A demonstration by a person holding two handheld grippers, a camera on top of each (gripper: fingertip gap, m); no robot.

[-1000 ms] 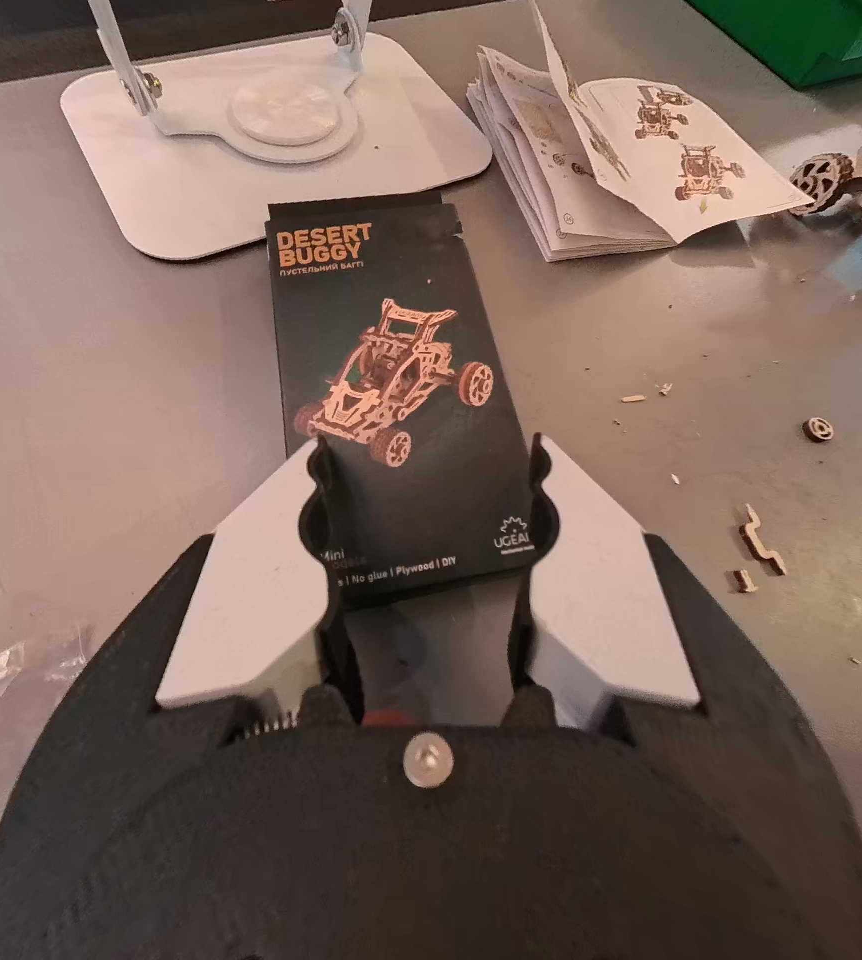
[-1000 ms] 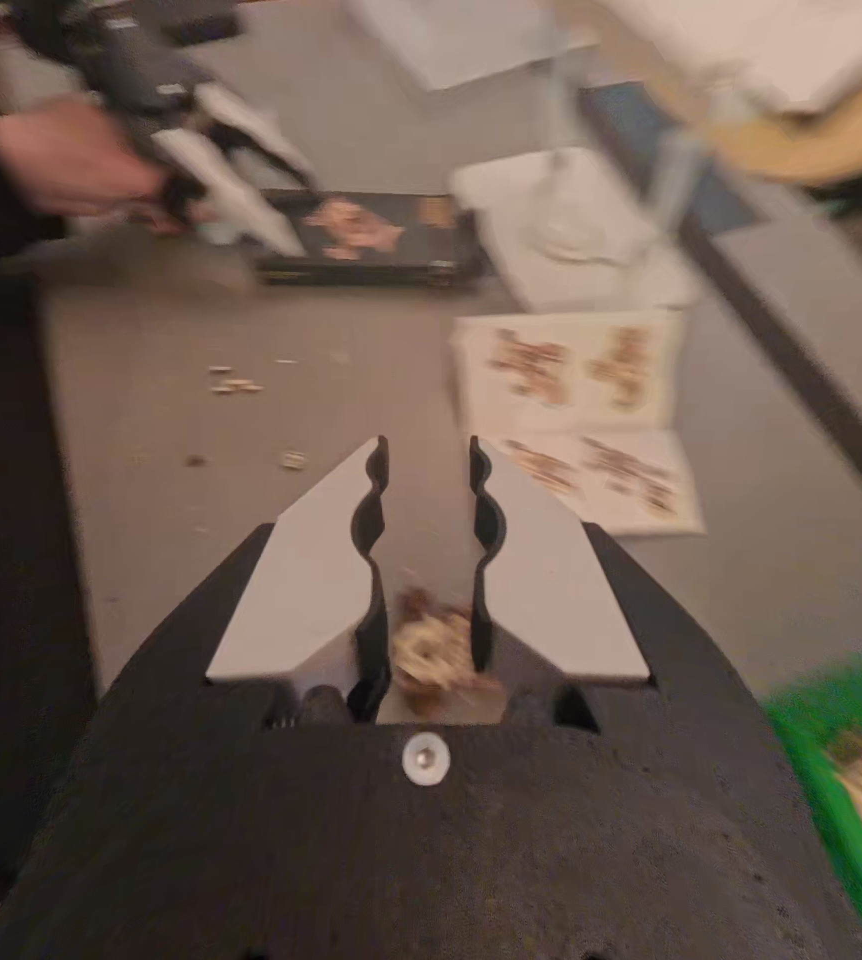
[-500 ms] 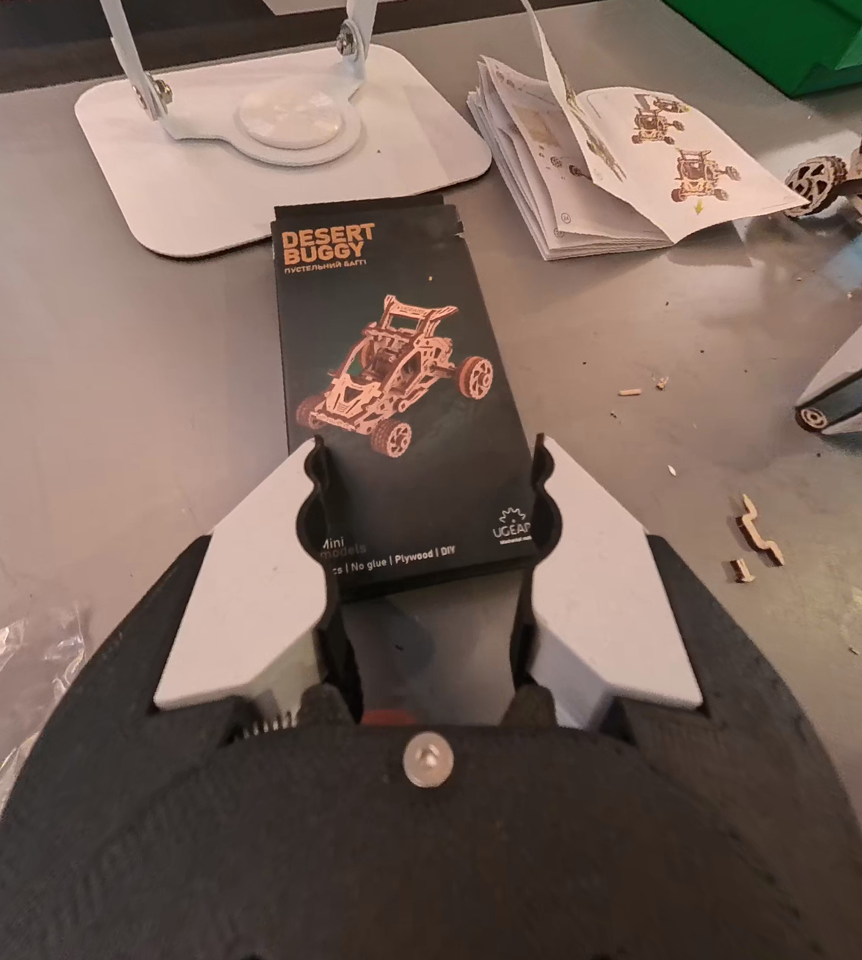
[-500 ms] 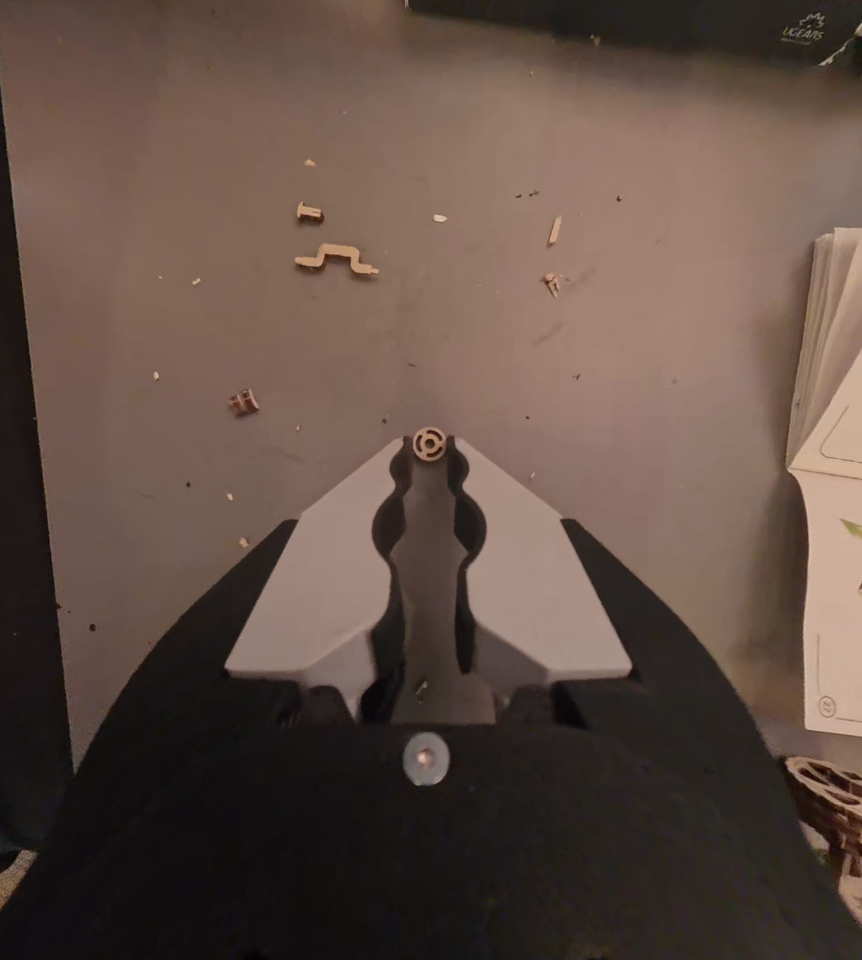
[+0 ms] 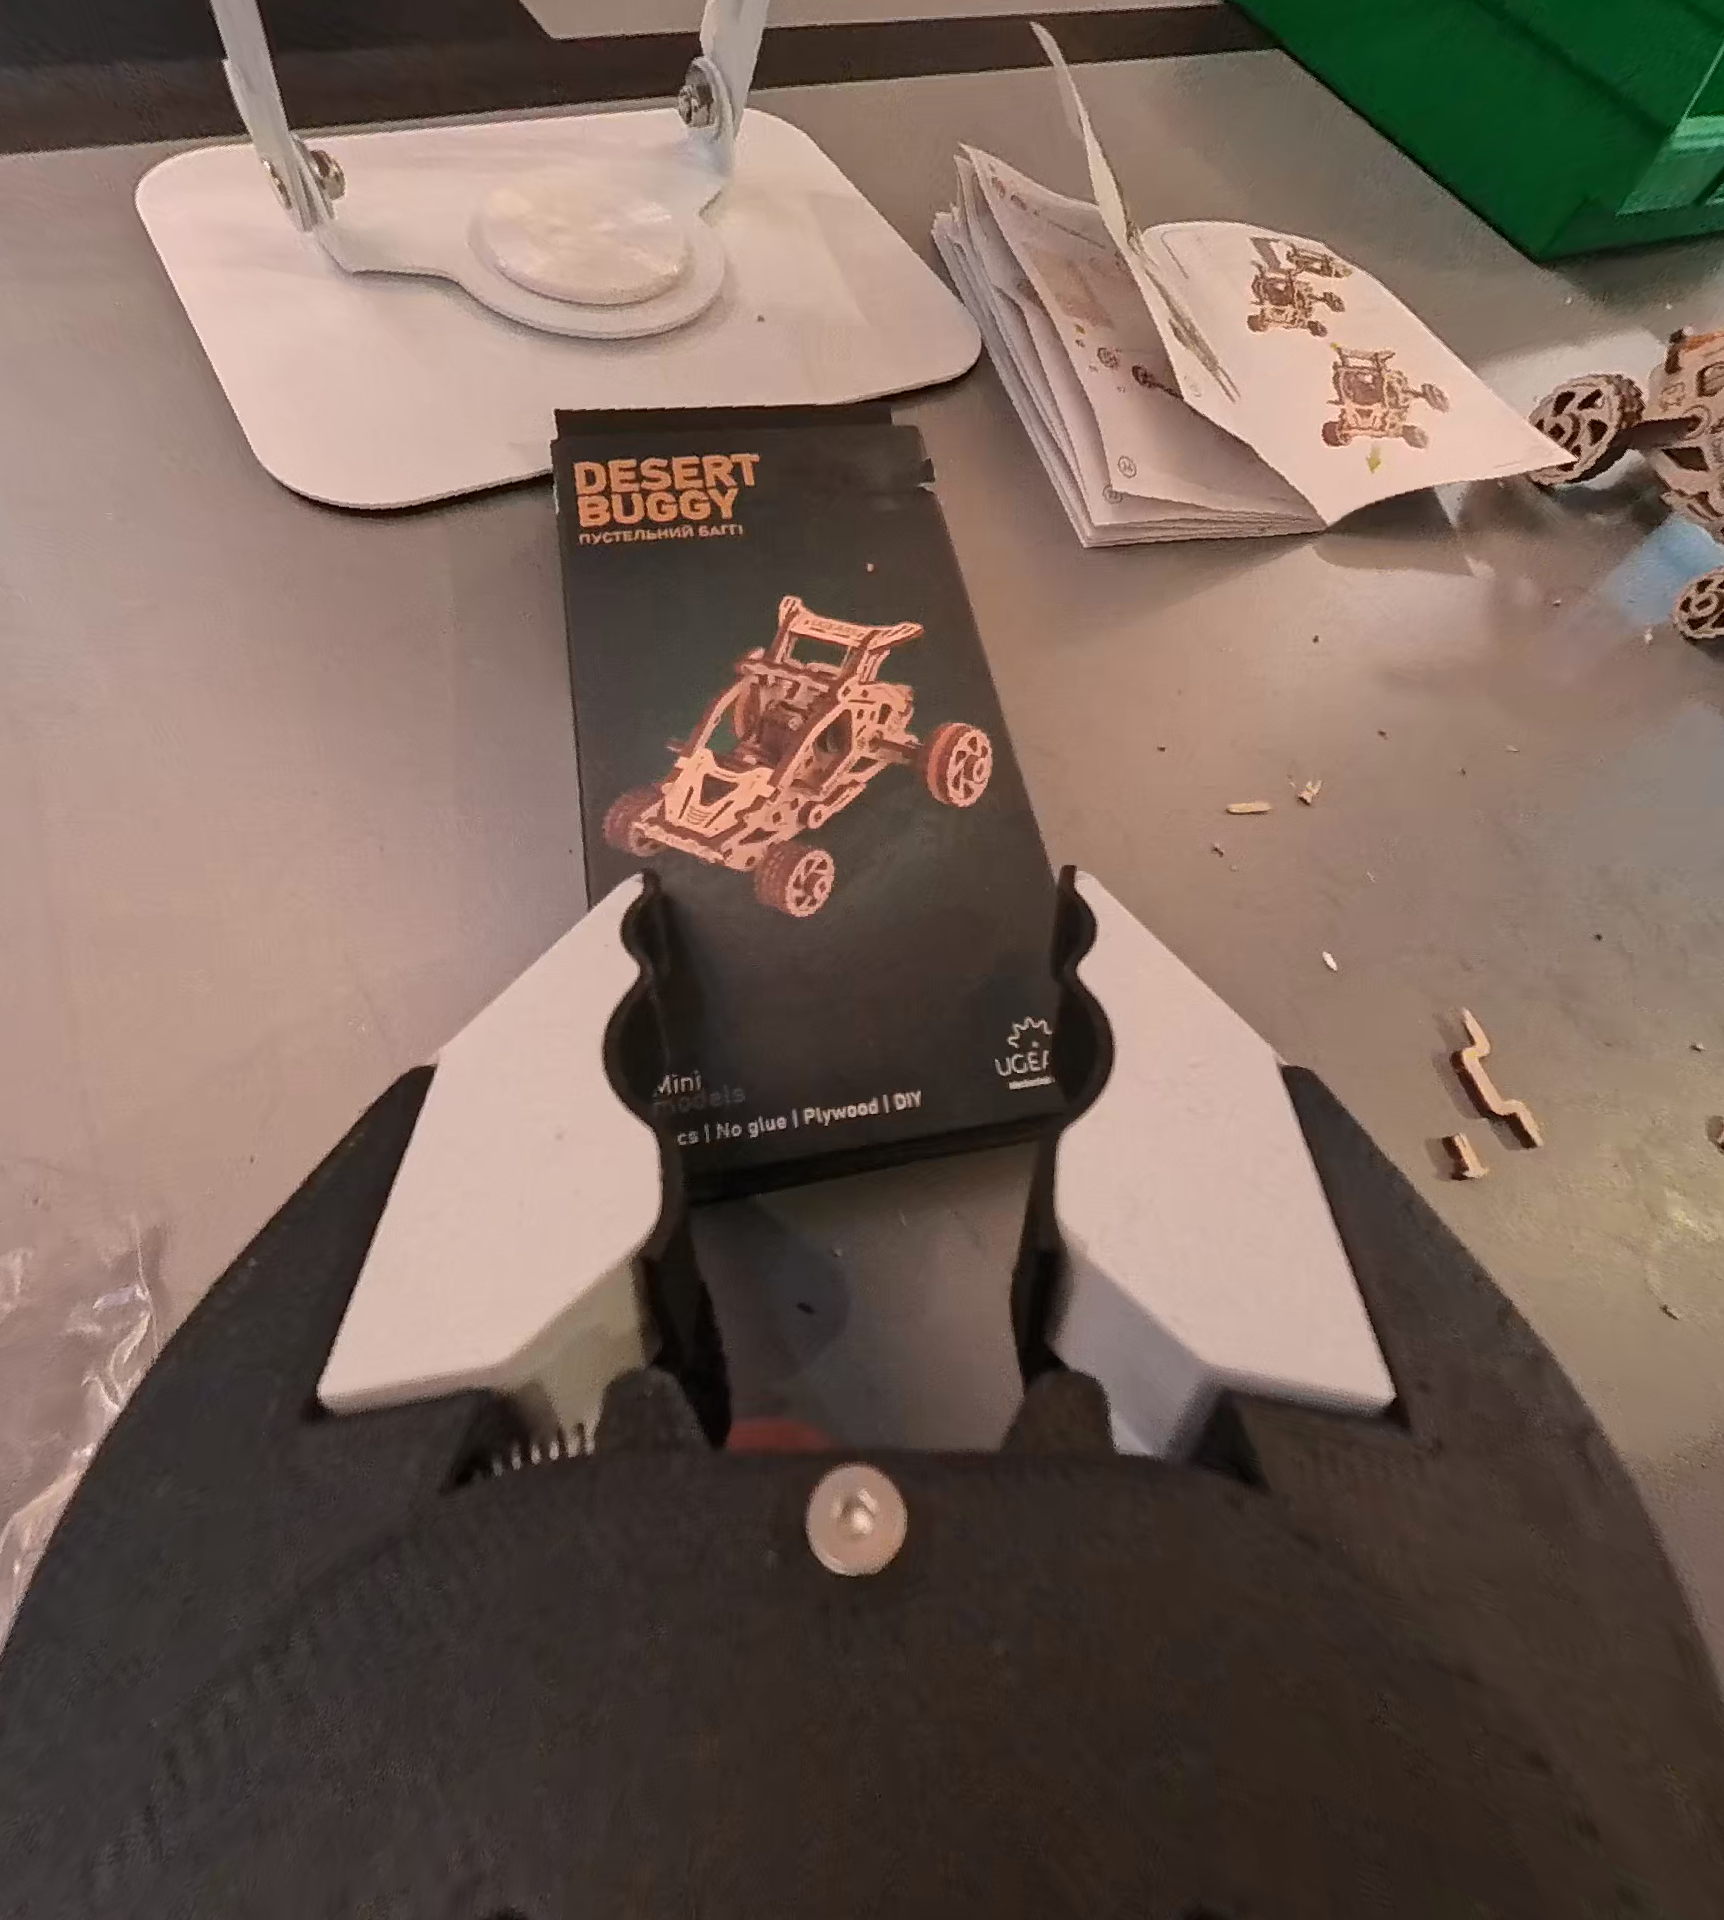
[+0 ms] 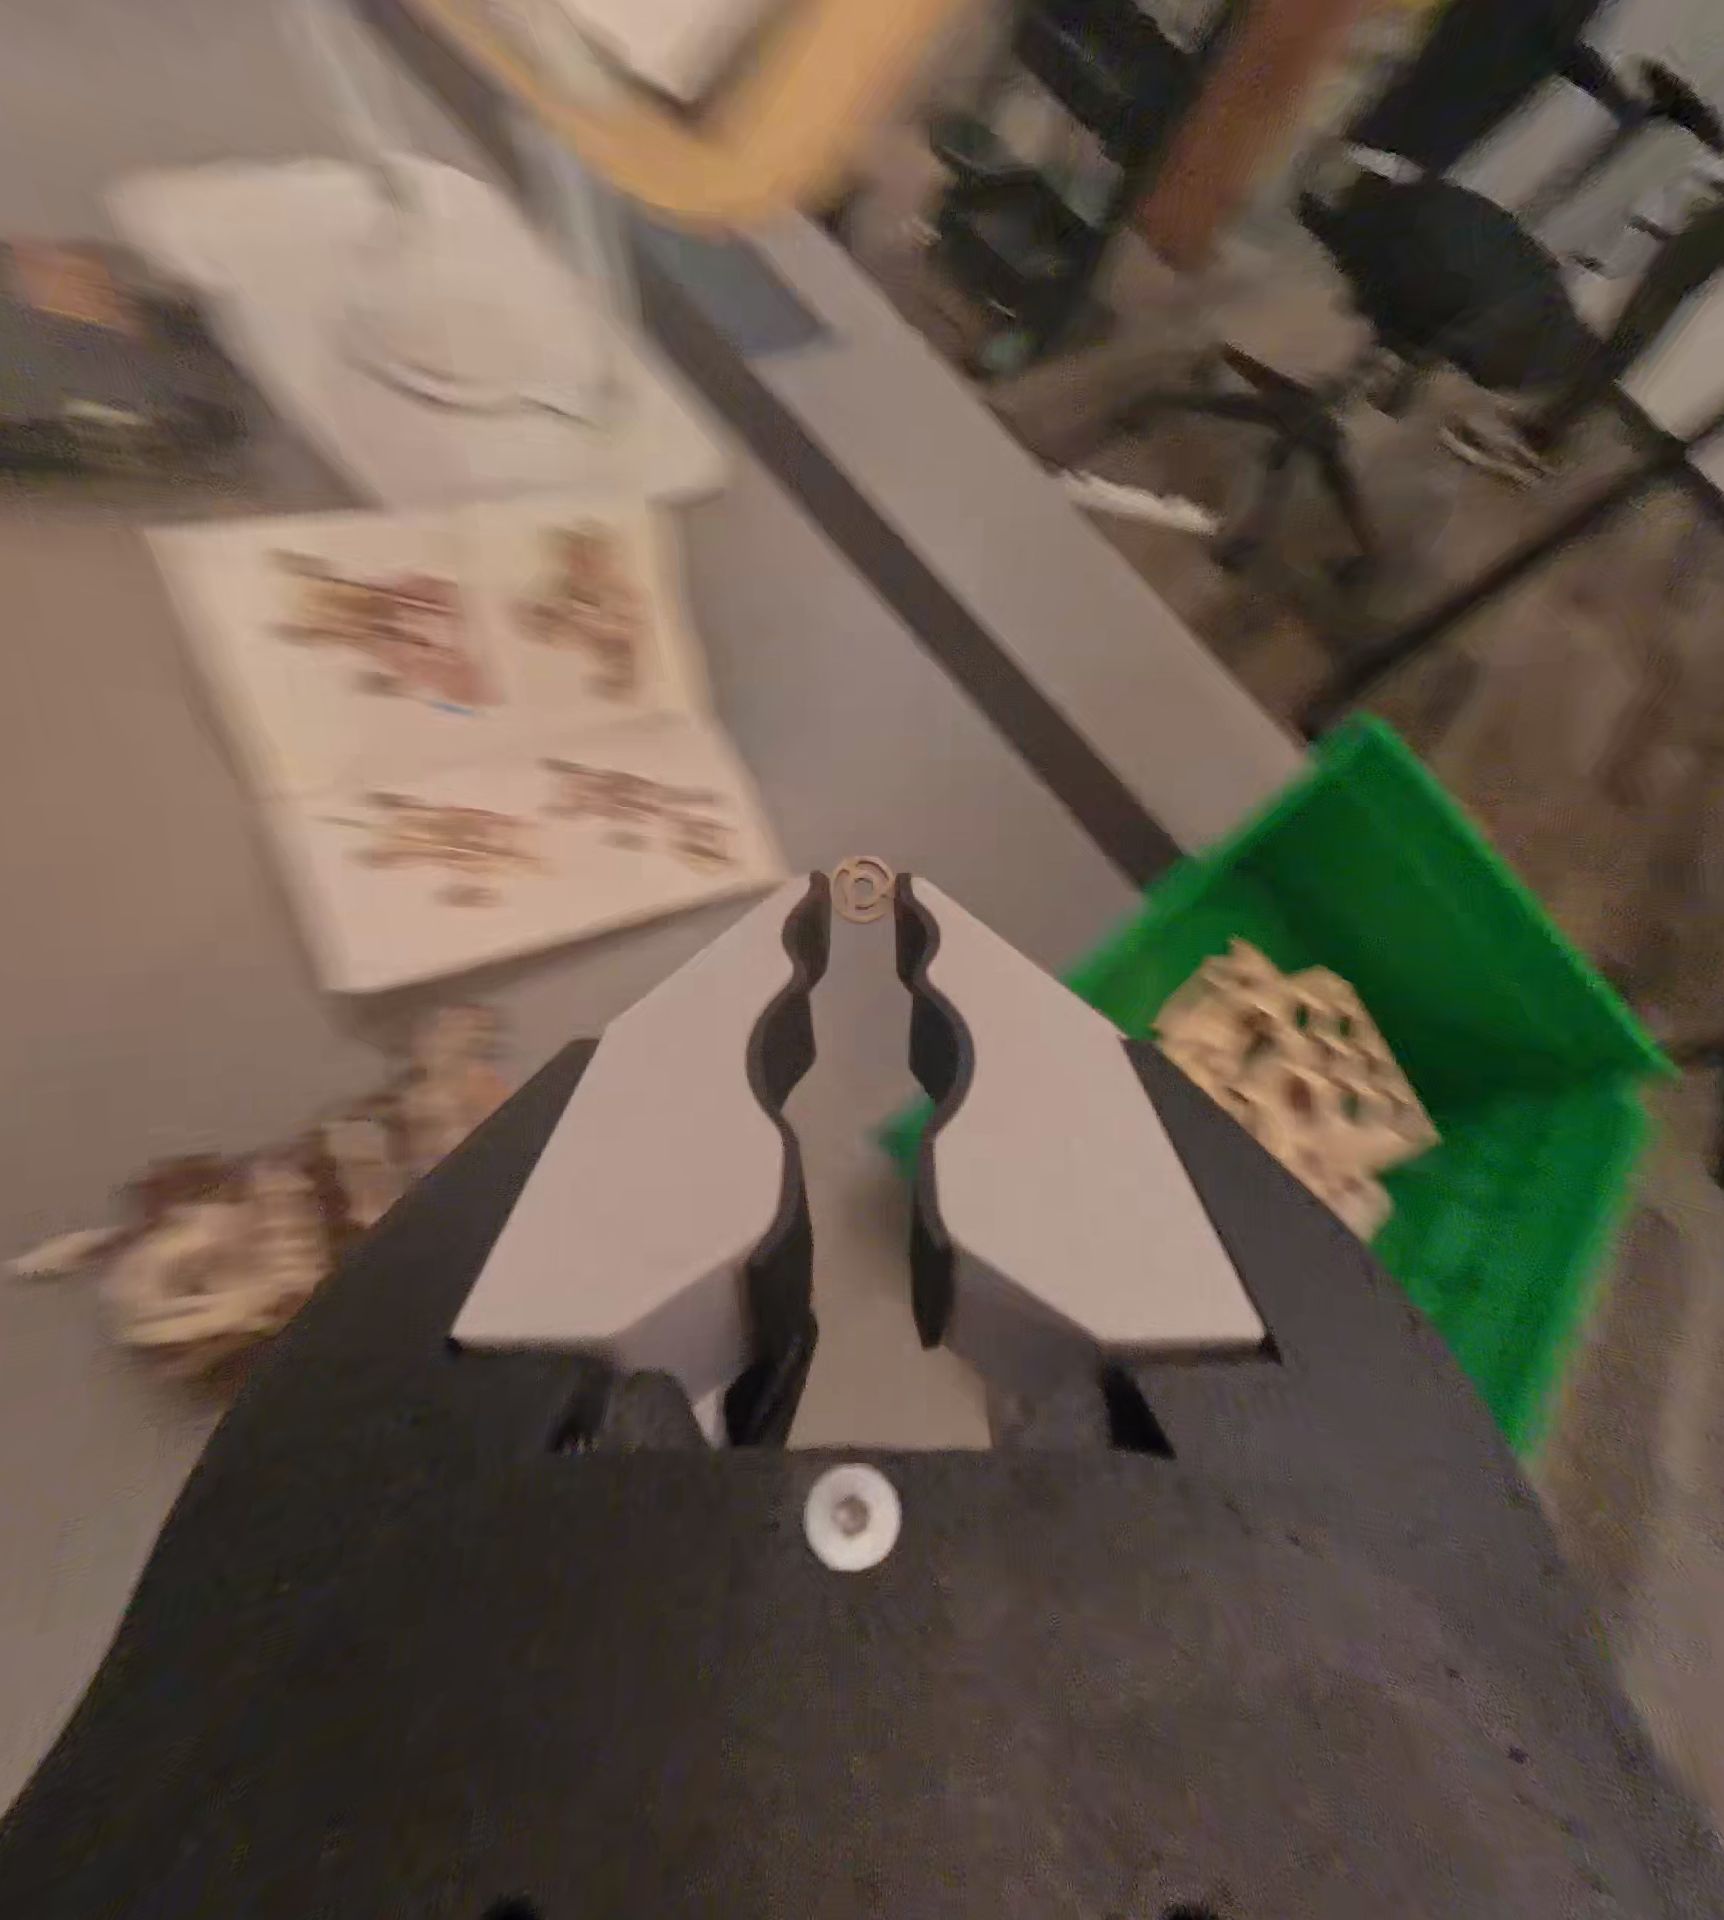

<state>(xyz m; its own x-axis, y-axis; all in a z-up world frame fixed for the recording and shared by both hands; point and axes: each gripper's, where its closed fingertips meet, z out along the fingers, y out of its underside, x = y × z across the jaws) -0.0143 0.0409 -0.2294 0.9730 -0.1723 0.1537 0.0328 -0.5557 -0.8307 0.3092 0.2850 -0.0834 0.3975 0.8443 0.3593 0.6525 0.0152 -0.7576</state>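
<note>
Right gripper [image 6: 860, 883] is pinching a small round wooden piece [image 6: 859, 889] at its tips, beside green bin [image 6: 1440, 883] holding cut-out plywood sheets [image 6: 1294, 1070]. Left gripper [image 5: 858, 894] is sitting spread wide around black box [image 5: 796, 769] lying flat on grey table [image 5: 214, 779].

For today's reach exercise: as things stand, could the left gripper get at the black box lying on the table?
Probably yes. The left gripper is open, its fingers either side of the black box's near end, and nothing lies between them. The white stand base sits beyond the box's far end, out of the way.
</note>
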